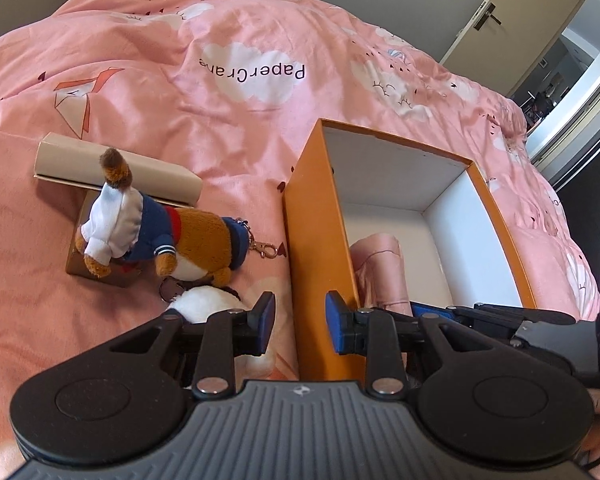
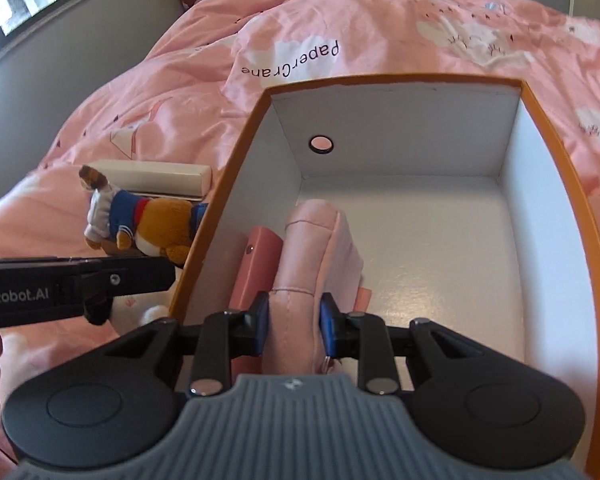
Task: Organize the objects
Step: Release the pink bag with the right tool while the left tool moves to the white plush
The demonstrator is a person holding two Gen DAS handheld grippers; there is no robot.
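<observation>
An orange box (image 1: 316, 216) with a white inside stands on the pink bed; it also shows in the right wrist view (image 2: 236, 168). My left gripper (image 1: 300, 320) straddles the box's left wall, its jaws close on either side of it. My right gripper (image 2: 292, 322) is inside the box, shut on a pink padded pouch (image 2: 304, 256), which also shows in the left wrist view (image 1: 380, 268). A darker pink case (image 2: 256, 268) lies beside the pouch. A plush fox in a blue sailor top (image 1: 160, 232) lies left of the box.
A beige box (image 1: 116, 172) and a brown box (image 1: 80, 260) lie under and behind the fox. A white plush (image 1: 204, 304) sits near my left gripper. The pink duvet (image 1: 240, 60) covers the bed. A door (image 1: 512, 12) stands at the far right.
</observation>
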